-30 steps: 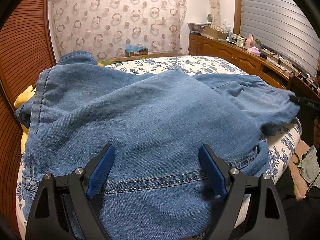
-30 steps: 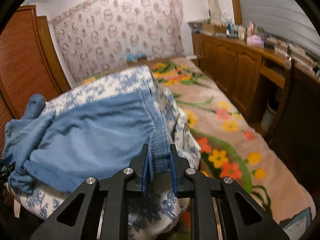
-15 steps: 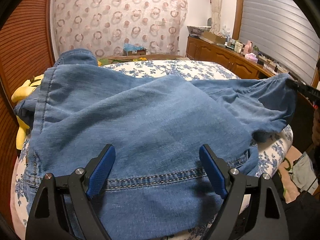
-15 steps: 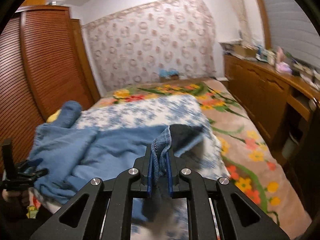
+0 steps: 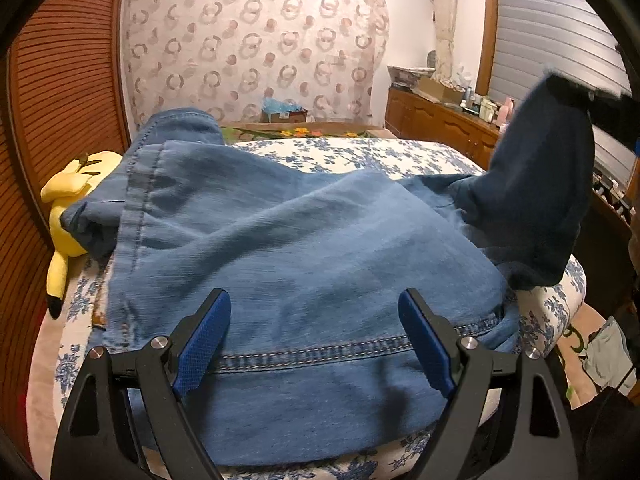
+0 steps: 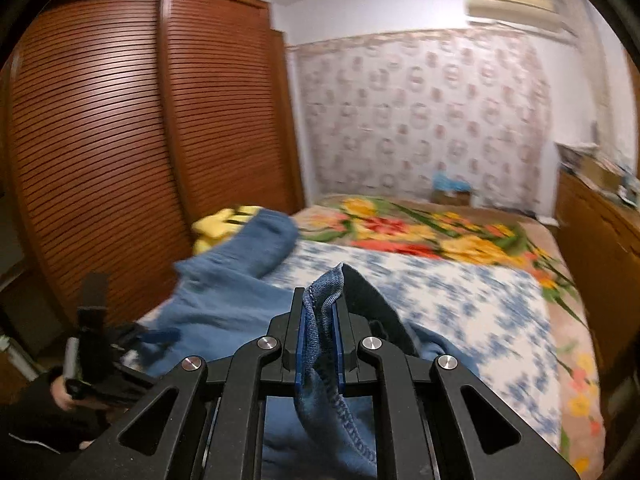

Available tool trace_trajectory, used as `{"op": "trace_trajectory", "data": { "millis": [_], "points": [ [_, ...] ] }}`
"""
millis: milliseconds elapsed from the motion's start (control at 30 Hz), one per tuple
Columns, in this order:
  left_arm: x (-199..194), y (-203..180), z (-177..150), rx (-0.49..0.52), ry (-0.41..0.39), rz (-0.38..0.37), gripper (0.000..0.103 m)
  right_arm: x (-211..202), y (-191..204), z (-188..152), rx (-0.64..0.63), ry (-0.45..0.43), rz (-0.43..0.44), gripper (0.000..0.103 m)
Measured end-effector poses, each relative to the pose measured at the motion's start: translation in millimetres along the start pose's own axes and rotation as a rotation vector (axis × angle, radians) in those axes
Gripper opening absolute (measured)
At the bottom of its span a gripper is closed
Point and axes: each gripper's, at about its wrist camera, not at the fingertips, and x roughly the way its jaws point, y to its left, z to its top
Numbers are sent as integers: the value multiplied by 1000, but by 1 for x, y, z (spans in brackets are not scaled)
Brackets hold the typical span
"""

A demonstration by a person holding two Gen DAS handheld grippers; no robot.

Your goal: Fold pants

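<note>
Blue denim pants (image 5: 288,264) lie spread over a bed with a blue-flowered white cover (image 5: 360,156). My left gripper (image 5: 314,332) is open, its blue pads wide apart above the stitched hem near me, holding nothing. My right gripper (image 6: 318,344) is shut on the hem of one pant leg (image 6: 320,300) and holds it lifted above the bed. In the left wrist view that raised leg (image 5: 536,192) hangs at the right from the right gripper (image 5: 576,96). The left gripper also shows in the right wrist view (image 6: 96,344), low at the left.
A yellow plush toy (image 5: 68,204) lies at the bed's left edge against the brown slatted wardrobe (image 6: 120,128). A wooden sideboard (image 5: 436,124) with clutter runs along the right. A flowered blanket (image 6: 432,232) covers the bed's far part.
My right gripper has lifted the pant leg high off the bed and swung it left, over the pants. My left gripper has stayed open over the near hem.
</note>
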Motion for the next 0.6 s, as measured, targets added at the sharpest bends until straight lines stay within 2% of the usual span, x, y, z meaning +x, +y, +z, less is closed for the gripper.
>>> {"op": "trace_trajectory", "data": {
  "millis": [167, 333, 433, 533, 600],
  "points": [
    [-2, 6, -3, -20, -6, 8, 86, 26, 25, 9, -63, 16, 103, 11],
    [1, 11, -5, -33, 3, 8, 86, 58, 29, -4, -60, 90, 121, 11],
    [1, 11, -5, -34, 3, 9, 86, 64, 19, -10, -27, 127, 115, 20],
    [1, 12, -5, -35, 2, 8, 86, 66, 20, 1, -17, 144, 91, 35],
    [1, 12, -6, -35, 1, 4, 86, 62, 24, 10, -15, 127, 76, 37]
  ]
}}
